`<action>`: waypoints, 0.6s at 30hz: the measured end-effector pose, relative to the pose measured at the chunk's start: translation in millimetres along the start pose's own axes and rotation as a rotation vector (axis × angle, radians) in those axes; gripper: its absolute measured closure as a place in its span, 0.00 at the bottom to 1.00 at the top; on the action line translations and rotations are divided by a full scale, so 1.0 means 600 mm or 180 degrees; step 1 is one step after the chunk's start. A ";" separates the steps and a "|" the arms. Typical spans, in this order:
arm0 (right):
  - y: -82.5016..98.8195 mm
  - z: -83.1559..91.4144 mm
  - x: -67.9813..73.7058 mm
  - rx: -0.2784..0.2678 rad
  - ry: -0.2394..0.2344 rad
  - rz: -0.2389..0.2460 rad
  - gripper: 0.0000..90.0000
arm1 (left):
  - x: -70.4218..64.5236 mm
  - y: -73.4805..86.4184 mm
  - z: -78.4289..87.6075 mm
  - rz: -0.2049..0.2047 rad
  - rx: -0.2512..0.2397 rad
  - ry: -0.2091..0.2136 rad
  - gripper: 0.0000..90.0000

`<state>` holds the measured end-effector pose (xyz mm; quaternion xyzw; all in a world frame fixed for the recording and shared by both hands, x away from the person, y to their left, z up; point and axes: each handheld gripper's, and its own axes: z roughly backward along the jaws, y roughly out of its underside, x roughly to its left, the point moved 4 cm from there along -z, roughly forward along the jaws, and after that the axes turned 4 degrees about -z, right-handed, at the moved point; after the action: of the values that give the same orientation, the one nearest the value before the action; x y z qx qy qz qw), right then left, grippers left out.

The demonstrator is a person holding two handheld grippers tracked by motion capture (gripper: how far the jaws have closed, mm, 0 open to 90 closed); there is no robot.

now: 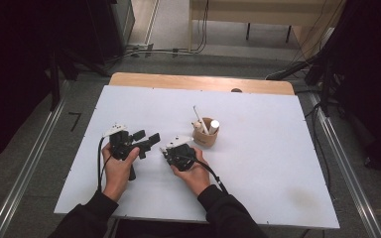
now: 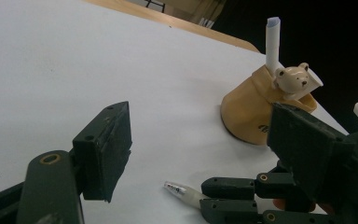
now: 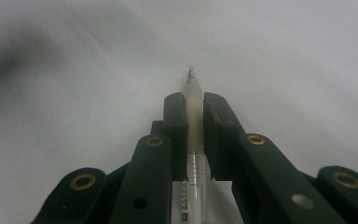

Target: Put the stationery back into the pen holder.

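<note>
Black jaws of the right gripper [image 3: 195, 105] are clamped on a pale pen [image 3: 194, 121], its tip poking past them, low over the white table [image 1: 258, 163]. Beside it, the left gripper [image 2: 200, 144] stands apart, gripping nothing. Just beyond sits a tan bear-faced holder [image 2: 254, 109] with white sticks [image 2: 272, 42].

Lower centre of the right gripper view: the pen [image 3: 195, 116] is half hidden between black jaws, its rear cut off by the bottom edge.
</note>
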<state>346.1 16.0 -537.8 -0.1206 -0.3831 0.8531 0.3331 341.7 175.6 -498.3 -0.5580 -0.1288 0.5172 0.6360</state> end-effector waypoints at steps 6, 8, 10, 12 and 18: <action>0.001 0.004 -0.006 -0.0003 -0.0010 -0.0072 0.87 | -0.001 0.001 0.001 -0.0003 0.0005 0.0018 0.26; 0.000 0.007 -0.009 -0.0018 -0.0029 -0.0095 0.87 | -0.002 0.001 0.001 -0.0008 0.0008 0.0026 0.26; -0.002 0.013 -0.013 -0.0057 -0.0052 -0.0144 0.87 | -0.003 0.001 0.001 -0.0003 0.0011 0.0031 0.26; -0.003 0.021 -0.017 -0.0093 -0.0062 -0.0169 0.87 | -0.005 0.001 0.001 0.0006 0.0014 0.0047 0.26; -0.002 0.049 -0.037 -0.0207 -0.0086 -0.0317 0.87 | -0.015 0.004 -0.002 0.0017 0.0043 0.0121 0.26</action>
<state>349.7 -15.0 -518.4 -0.1006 -0.4206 0.8241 0.3657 337.2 167.4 -497.0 -0.5638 -0.1117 0.5090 0.6408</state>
